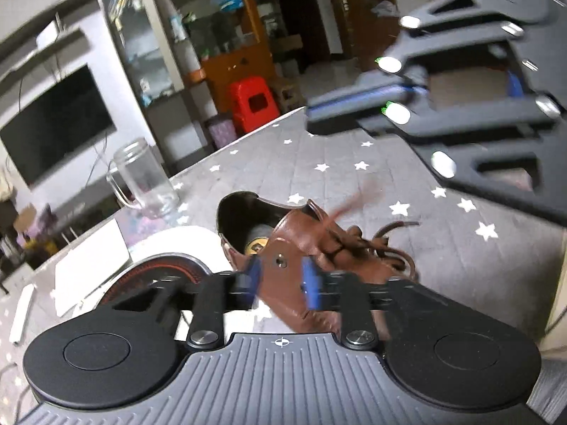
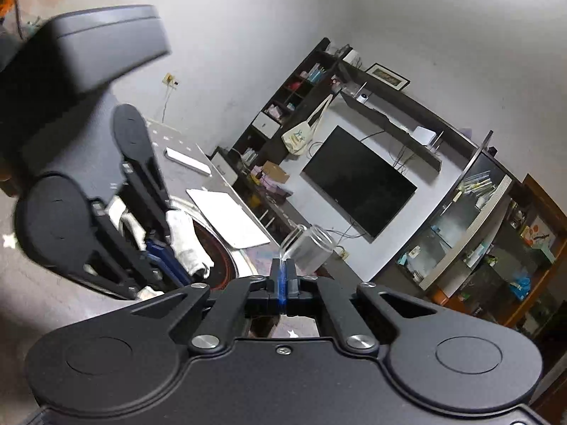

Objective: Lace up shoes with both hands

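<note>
The toe of the brown leather shoe (image 1: 301, 248) is hidden behind the left claw (image 1: 280, 279), whose blue pads (image 1: 309, 283) are smeared by motion. One brown lace end (image 1: 354, 198) is a blur above the knot. The right claw (image 1: 354, 106) is blurred too and cut off by the right edge. From the right wrist, the left claw (image 2: 156, 258) hides most of a white cloth (image 2: 184, 244); the shoe is out of sight. Shelf contents (image 2: 475, 194) are too small to identify.
</note>
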The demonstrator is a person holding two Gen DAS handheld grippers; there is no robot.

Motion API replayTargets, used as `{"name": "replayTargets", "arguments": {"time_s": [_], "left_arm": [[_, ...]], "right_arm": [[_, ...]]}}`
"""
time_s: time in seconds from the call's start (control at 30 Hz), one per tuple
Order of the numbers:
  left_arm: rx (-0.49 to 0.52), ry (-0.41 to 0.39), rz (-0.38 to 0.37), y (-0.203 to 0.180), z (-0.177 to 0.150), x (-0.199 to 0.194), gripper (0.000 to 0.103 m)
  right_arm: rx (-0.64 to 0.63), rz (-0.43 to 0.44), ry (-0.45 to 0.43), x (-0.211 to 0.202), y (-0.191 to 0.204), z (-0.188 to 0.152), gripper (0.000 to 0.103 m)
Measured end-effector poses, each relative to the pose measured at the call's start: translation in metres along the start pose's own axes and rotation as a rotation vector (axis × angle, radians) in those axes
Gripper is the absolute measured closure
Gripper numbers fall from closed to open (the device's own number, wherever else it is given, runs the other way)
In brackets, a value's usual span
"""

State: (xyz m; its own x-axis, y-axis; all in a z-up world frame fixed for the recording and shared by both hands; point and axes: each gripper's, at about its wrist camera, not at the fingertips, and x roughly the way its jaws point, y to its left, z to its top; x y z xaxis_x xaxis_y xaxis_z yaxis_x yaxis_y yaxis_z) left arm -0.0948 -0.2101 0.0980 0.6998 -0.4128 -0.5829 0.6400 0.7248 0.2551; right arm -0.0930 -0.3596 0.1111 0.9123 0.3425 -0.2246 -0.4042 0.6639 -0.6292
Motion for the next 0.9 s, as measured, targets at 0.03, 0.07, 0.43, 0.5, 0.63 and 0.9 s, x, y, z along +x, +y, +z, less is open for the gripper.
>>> {"name": "replayTargets", "arguments": {"time_s": [0.03, 0.07, 0.43, 0.5, 0.63, 0.9], "left_arm": [[-0.008, 0.004, -0.003, 0.003, 0.002, 0.003, 0.07], [-0.013, 0.006, -0.004, 0.004, 0.002, 0.005, 0.07], [-0.027, 0.029, 0.0, 0.02, 0.004, 0.02, 0.07], [-0.002, 0.016, 0.004, 0.016, 0.008, 0.021, 0.07], [0.094, -0.026, -0.038, 0.005, 0.013, 0.019, 0.07], [0.341, -0.081, -0.099, -0.029, 0.013, 0.021, 0.07]], "right_arm": [[0.006, 0.006, 0.006, 0.002, 0.0, -0.002, 0.103], [0.013, 0.012, 0.011, 0.003, -0.001, -0.004, 0.103], [0.173, 0.106, 0.125, 0.004, -0.007, -0.042, 0.103], [0.191, 0.119, 0.156, 0.004, -0.005, -0.05, 0.103], [0.214, 0.136, 0.208, 0.005, 0.0, -0.066, 0.102], [0.243, 0.141, 0.233, 0.004, -0.001, -0.074, 0.09]]}}
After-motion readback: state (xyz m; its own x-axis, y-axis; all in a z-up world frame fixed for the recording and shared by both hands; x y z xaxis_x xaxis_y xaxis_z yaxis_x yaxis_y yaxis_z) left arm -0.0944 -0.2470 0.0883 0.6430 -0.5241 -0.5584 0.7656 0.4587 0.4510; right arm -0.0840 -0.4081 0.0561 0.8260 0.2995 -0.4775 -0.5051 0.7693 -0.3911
